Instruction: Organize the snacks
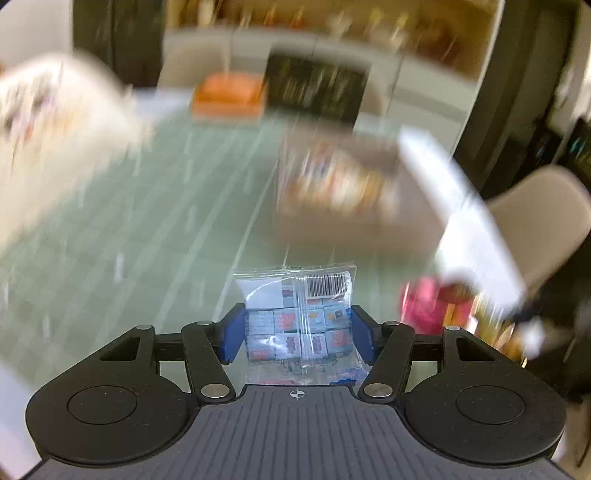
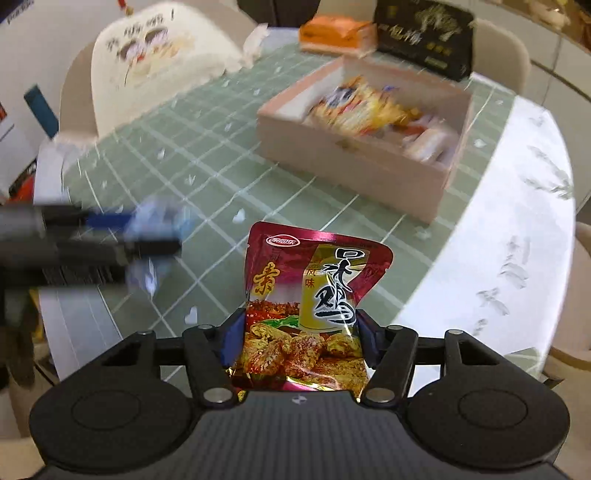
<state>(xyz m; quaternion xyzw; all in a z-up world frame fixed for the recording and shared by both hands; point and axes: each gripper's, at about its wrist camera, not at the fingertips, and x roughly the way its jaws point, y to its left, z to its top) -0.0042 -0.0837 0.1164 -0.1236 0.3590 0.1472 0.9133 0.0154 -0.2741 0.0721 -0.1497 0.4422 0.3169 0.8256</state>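
My left gripper [image 1: 297, 334] is shut on a clear bag of small blue candy boxes [image 1: 297, 317], held above the green checked tablecloth [image 1: 147, 229]. My right gripper [image 2: 301, 341] is shut on a red and gold snack packet [image 2: 306, 306]. A pale wooden box [image 2: 354, 166] full of snack packets stands ahead of the right gripper; it also shows blurred in the left wrist view [image 1: 343, 184]. The left gripper with its bag shows blurred at the left of the right wrist view [image 2: 155, 232]. The red packet shows at the right of the left wrist view [image 1: 424, 306].
An orange box [image 2: 332, 33] and a black box [image 2: 424, 37] stand at the table's far edge. A white printed bag [image 2: 162, 59] lies at the far left. Beige chairs [image 1: 543, 218] stand around the table. The tablecloth has a white border [image 2: 509, 221] on the right.
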